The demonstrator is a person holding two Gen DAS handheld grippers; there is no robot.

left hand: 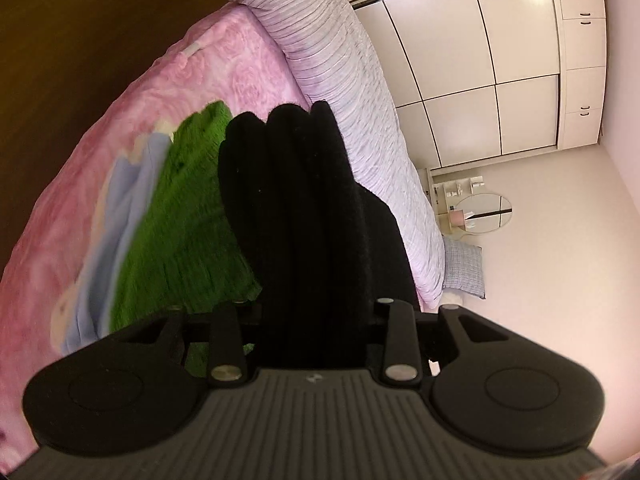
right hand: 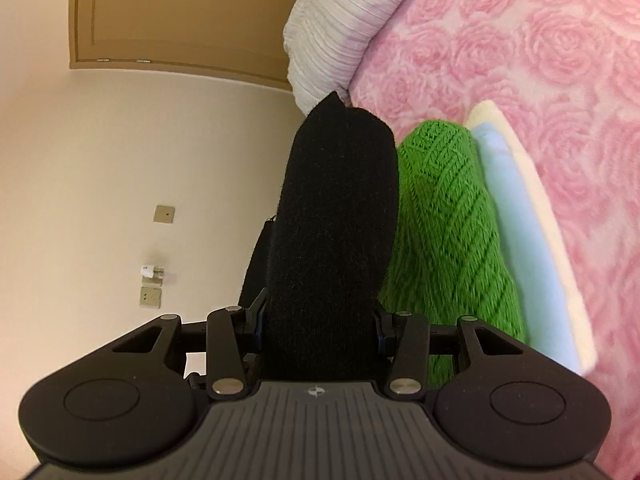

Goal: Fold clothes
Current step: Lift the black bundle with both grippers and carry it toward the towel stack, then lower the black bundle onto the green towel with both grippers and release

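Observation:
A thick folded black garment (left hand: pixel 288 184) runs forward out of my left gripper (left hand: pixel 316 304), whose jaws are shut on it; the fingertips are buried in the cloth. My right gripper (right hand: pixel 320 316) is shut on the same black garment (right hand: pixel 340 200), which fills the gap between its fingers. Right beside the black cloth, a folded green knit sweater (left hand: pixel 188 216) (right hand: pixel 444 220) lies on the bed on top of a light blue garment (left hand: pixel 120 216) (right hand: pixel 520 220) and a cream one (right hand: pixel 532 184). Whether the black garment touches the stack is hidden.
The bed has a pink rose-patterned cover (left hand: pixel 180 76) (right hand: pixel 520 40), with a rolled lilac striped quilt (left hand: pixel 332 64) (right hand: pixel 340 20) along its far side. Beyond the bed stand a white wardrobe (left hand: pixel 480 60), a dressing table with an oval mirror (left hand: pixel 484 214), and a brown door (right hand: pixel 180 20).

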